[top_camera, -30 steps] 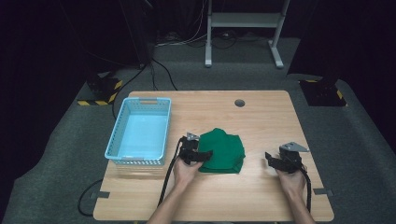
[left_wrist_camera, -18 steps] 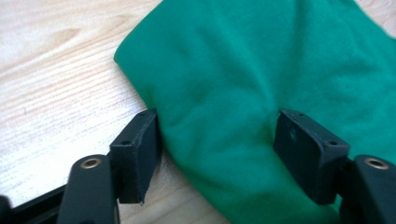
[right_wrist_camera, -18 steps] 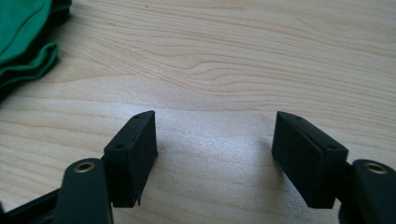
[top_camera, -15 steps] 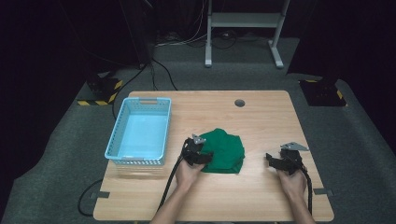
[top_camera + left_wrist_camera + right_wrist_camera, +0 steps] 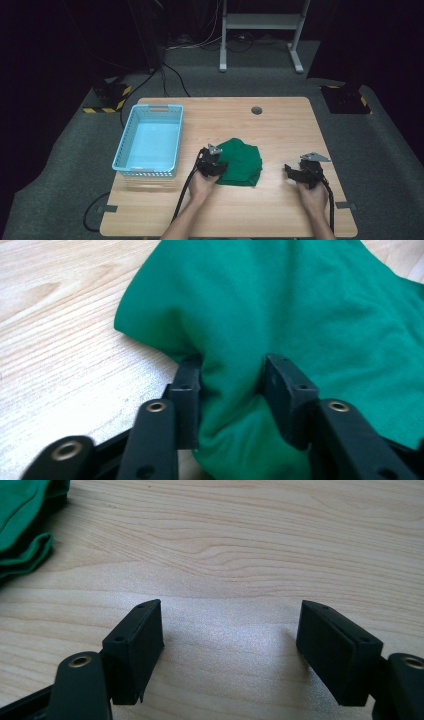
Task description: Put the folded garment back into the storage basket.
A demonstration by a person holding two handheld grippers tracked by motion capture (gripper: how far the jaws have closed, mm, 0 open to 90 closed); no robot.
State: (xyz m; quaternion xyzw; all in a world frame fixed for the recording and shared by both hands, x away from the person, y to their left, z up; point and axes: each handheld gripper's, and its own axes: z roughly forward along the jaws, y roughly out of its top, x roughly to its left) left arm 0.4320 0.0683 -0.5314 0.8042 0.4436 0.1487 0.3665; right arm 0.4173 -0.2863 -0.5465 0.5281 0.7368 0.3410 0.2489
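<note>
High view: green cloth [image 5: 242,161] bunched on table [image 5: 280,120] near centre, just right of blue basket [image 5: 150,142]. Left tool [image 5: 216,167] at cloth's left edge. Left gripper view: jaws partly closed around a raised fold of cloth [image 5: 300,315], fabric bulging between them. Right tool [image 5: 299,174] well apart to the right, jaws wide open over bare wood, gripping nothing; cloth edge [image 5: 22,535] at far left of right gripper view.

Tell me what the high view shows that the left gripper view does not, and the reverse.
High view: the blue basket, the right gripper on bare table, apart from the cloth. Left gripper view: a bunched fold of green cloth pinched between its jaws. Both: the left gripper at the cloth's edge, on the wooden table.
</note>
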